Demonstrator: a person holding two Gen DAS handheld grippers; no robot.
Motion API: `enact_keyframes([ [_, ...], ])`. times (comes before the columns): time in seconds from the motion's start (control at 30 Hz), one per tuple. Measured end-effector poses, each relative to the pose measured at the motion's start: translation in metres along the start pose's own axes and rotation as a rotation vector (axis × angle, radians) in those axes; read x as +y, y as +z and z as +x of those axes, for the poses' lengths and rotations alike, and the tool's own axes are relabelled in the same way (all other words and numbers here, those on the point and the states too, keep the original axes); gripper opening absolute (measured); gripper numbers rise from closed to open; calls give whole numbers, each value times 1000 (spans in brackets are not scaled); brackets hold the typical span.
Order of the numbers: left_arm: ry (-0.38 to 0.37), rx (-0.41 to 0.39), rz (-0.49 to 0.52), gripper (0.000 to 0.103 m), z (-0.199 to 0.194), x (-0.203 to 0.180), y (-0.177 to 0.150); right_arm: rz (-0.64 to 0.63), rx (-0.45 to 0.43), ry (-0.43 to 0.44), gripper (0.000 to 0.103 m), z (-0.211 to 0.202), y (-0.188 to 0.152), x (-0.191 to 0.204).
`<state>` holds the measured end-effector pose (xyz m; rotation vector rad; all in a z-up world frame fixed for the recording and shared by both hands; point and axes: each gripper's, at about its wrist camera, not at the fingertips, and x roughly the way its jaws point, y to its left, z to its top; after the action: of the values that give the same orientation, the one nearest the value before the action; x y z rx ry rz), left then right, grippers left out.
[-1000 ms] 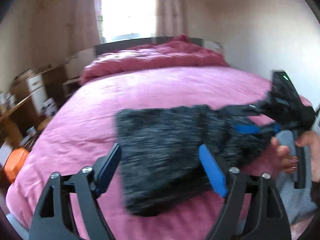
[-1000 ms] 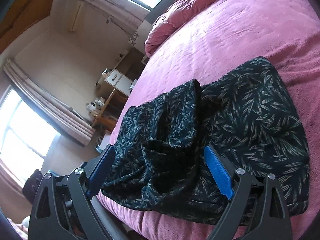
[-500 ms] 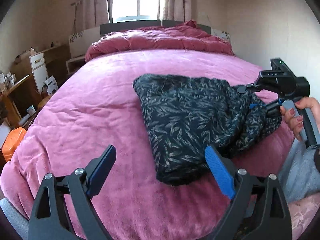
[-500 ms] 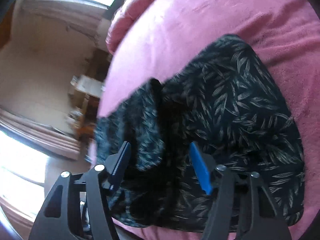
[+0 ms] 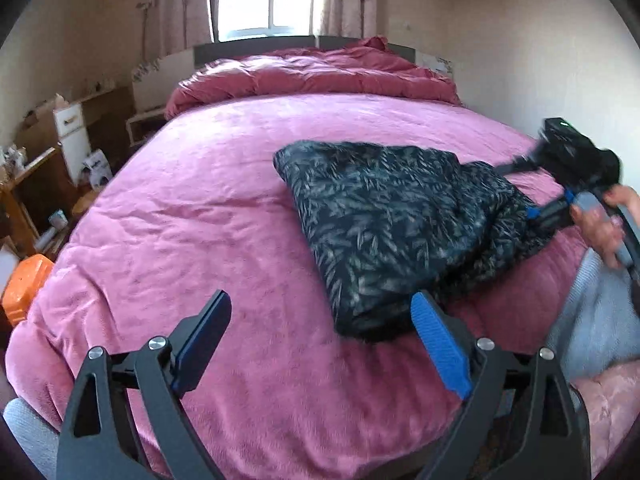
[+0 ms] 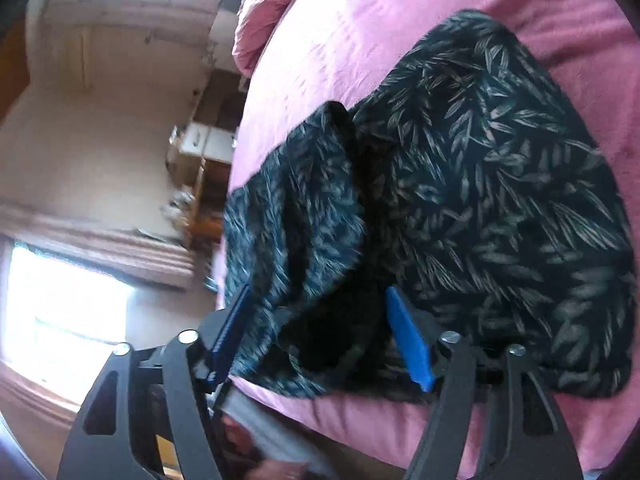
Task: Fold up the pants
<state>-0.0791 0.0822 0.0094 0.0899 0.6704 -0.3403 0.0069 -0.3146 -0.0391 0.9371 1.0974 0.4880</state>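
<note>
Pants, dark with a pale leaf print, lie folded in a bundle on a pink blanket covering a bed, near its right edge. Left gripper hovers above the blanket beside the bundle's near corner, fingers spread wide, holding nothing. Right gripper, held by a hand at the bed's right edge, has its fingers partly closed around a raised fold of the pants. An orange container sits beyond the bed's left edge; its contents and any writing cannot be made out.
</note>
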Motion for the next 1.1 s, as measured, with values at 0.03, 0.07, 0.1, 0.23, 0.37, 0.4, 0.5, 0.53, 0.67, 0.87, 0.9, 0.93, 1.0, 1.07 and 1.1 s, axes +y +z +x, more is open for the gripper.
enact_keyframes([
  [0.03,-9,7,-1,91,1,0,-1,6,10,2,72,3,3,1],
  [0.07,-16,13,0,91,2,0,-2,-3,23,-3,72,7,6,5],
  [0.1,-31,25,5,91,5,-2,-2,-12,29,-13,72,13,8,8],
  [0.23,-35,61,78,91,16,-17,-6,-46,33,-38,42,31,9,20],
  [0.37,-15,74,106,78,29,-26,-5,-42,14,-65,24,41,9,27],
  [0.4,-9,77,101,75,33,-28,-3,-45,4,-55,20,39,9,27],
  [0.5,14,82,100,60,42,-31,1,-79,-56,4,13,20,7,41],
  [0.53,33,80,102,54,45,-32,3,-95,-76,17,12,13,8,45],
  [0.67,20,44,47,34,39,-36,17,-180,-174,41,11,-21,10,71],
  [0.87,-5,2,169,32,31,-81,29,-269,-283,18,11,-76,14,78],
  [0.9,-12,11,180,32,34,-85,29,-269,-286,1,11,-79,17,73],
  [0.93,-17,27,195,32,39,-91,28,-259,-280,-25,11,-81,20,64],
  [1.0,-13,56,224,32,48,-100,25,-223,-259,-76,11,-78,25,41],
  [1.07,3,77,268,32,54,-110,21,-173,-225,-128,11,-68,29,13],
  [1.1,17,79,303,32,56,-115,18,-156,-210,-143,11,-63,29,1],
])
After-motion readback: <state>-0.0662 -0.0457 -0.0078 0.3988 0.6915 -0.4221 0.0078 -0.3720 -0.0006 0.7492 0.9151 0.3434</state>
